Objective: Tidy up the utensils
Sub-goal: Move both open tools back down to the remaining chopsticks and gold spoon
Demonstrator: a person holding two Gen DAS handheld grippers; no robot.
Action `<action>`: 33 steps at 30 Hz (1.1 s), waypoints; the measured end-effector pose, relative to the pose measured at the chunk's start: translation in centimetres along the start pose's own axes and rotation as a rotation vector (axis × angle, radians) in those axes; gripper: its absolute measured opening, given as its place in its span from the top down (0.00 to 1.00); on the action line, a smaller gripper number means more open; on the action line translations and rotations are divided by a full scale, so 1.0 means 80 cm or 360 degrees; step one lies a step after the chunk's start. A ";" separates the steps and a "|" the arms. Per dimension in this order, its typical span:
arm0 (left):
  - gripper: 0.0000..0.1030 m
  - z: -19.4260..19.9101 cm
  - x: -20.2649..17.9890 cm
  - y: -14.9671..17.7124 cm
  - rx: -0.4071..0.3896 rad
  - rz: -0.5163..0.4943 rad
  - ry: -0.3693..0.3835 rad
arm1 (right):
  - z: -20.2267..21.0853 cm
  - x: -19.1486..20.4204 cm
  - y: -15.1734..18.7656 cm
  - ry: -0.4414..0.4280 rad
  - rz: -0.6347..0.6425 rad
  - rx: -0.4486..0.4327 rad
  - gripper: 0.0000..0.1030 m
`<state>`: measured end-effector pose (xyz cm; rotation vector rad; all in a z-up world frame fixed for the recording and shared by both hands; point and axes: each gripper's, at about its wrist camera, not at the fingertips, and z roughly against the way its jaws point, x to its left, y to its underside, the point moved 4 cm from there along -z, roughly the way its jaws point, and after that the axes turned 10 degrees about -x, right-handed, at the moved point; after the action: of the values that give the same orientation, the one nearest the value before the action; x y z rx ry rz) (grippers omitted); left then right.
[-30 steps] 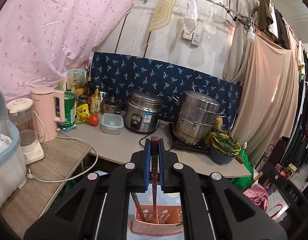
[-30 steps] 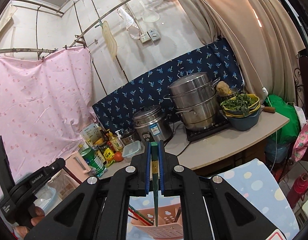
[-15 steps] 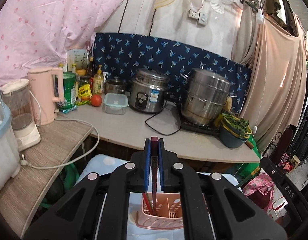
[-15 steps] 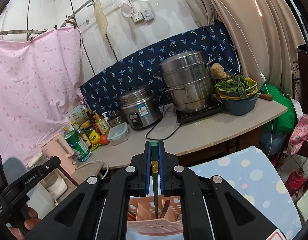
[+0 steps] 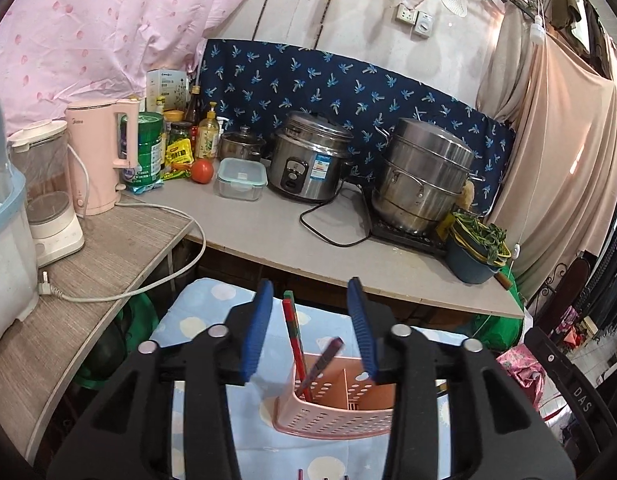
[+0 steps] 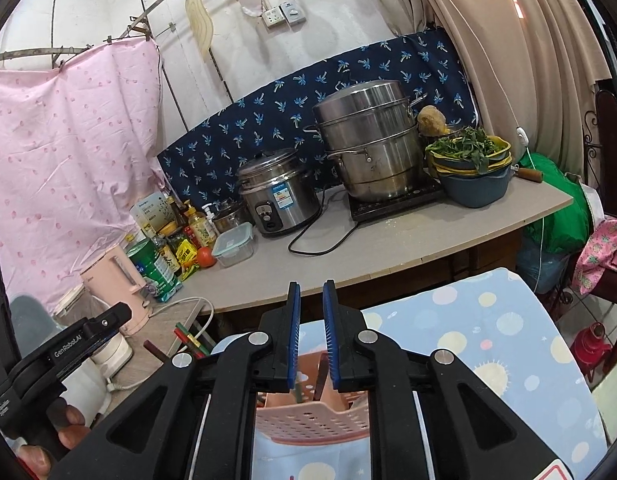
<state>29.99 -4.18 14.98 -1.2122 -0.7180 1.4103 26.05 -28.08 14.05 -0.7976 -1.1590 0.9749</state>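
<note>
A pink perforated utensil holder point(image 5: 340, 408) stands on a blue spotted cloth point(image 5: 212, 312). In the left wrist view, my left gripper point(image 5: 310, 330) is open above it. A red chopstick point(image 5: 294, 344) and a dark chopstick point(image 5: 322, 364) lean loose in the holder's left compartment. In the right wrist view, my right gripper point(image 6: 310, 340) is open a small gap over the holder point(image 6: 308, 416). A green stick point(image 6: 298, 394) and a dark one point(image 6: 319, 380) stand in the holder below it. The left gripper's body point(image 6: 68, 348) shows at the left, with chopstick tips point(image 6: 188, 336) beside it.
A counter point(image 5: 268, 232) behind carries a pink kettle point(image 5: 100, 160), a rice cooker point(image 5: 308, 160), a steel steamer pot point(image 5: 424, 176), a lidded container point(image 5: 240, 178), a tomato point(image 5: 201, 170), bottles and a bowl of greens point(image 5: 476, 248). A cord with a plug point(image 5: 148, 280) hangs off a wooden shelf.
Both grippers have opened and let go of their chopsticks, which now rest in the holder. Both cameras have tilted down toward the holder.
</note>
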 end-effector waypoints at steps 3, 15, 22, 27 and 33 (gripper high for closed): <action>0.63 0.009 -0.002 0.002 0.0006 -0.0007 0.0004 | 0.013 0.002 0.003 -0.0010 0.0015 0.0002 0.86; 0.63 0.058 -0.003 0.056 0.0129 -0.0089 0.0003 | 0.079 -0.009 0.063 -0.0060 0.0002 0.0169 0.81; 0.62 0.090 0.011 0.138 0.0308 -0.0136 -0.0018 | 0.127 -0.030 0.140 -0.0032 0.0035 0.0354 0.81; 0.62 0.107 0.021 0.189 0.0425 -0.0176 -0.0042 | 0.157 -0.042 0.196 -0.0012 0.0074 0.0494 0.81; 0.62 0.124 0.028 0.238 0.0532 -0.0207 -0.0063 | 0.177 -0.050 0.247 0.0021 0.0139 0.0614 0.81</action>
<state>14.58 -4.41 -0.11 -0.8646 -0.5503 1.3839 7.80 -23.94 -1.96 -0.5456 -0.8913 1.2178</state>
